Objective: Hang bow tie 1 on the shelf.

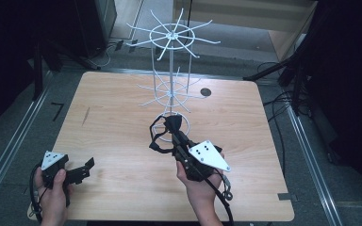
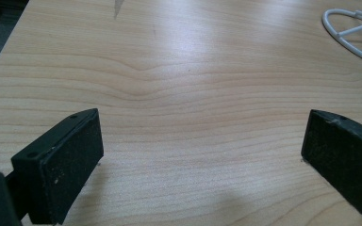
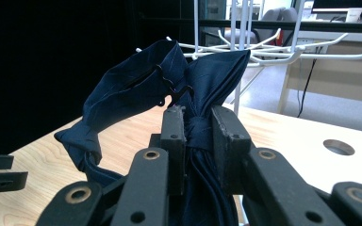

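Navy cloth, a bow tie (image 3: 188, 94) by its knot and clasp, is pinched at the knot in the right hand-held gripper (image 3: 199, 129), lifted off the surface (image 1: 122, 122) just before the white wire rack (image 1: 170, 70). Its strap loop hangs open leftward. Likely next: hook that loop over a prong, approaching slowly and level. The left hand-held gripper (image 2: 200, 141) rests wide apart, empty, near the surface's front-left corner.

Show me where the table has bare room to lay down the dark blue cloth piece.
The light wooden table is bare left of the white wire rack, back to the far left corner. The near edge between the left claw and right claw, which grips the dark blue bow tie, is free too. It is crowded around the rack's base ring.
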The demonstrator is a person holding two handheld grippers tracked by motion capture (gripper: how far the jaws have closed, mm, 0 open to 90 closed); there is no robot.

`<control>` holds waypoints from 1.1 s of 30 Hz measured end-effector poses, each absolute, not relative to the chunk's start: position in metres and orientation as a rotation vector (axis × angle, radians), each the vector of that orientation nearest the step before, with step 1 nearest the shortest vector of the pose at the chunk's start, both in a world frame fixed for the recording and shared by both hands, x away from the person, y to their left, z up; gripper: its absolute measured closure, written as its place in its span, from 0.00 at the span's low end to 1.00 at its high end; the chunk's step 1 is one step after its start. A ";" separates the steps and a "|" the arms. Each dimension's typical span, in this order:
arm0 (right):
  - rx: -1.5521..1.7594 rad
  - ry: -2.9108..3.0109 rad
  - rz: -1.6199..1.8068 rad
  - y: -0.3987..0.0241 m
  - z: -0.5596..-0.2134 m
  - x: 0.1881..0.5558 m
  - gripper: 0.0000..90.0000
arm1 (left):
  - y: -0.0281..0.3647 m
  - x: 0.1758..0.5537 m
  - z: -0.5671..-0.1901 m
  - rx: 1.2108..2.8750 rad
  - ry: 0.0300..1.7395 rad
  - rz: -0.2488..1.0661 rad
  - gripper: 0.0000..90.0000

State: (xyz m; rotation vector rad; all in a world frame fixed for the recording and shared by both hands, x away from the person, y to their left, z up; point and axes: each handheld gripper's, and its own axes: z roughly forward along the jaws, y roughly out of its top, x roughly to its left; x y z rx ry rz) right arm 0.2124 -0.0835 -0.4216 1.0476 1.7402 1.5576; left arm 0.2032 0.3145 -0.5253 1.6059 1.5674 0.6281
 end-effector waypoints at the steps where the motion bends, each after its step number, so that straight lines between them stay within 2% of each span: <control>1: 1.053 1.740 1.562 -0.083 -0.422 0.213 0.86 | 0.314 0.203 -0.525 1.606 1.567 0.628 0.00; 33: 1.191 1.752 1.536 -0.076 -0.431 0.246 0.85 | 0.314 0.203 -0.525 1.607 1.567 0.633 0.00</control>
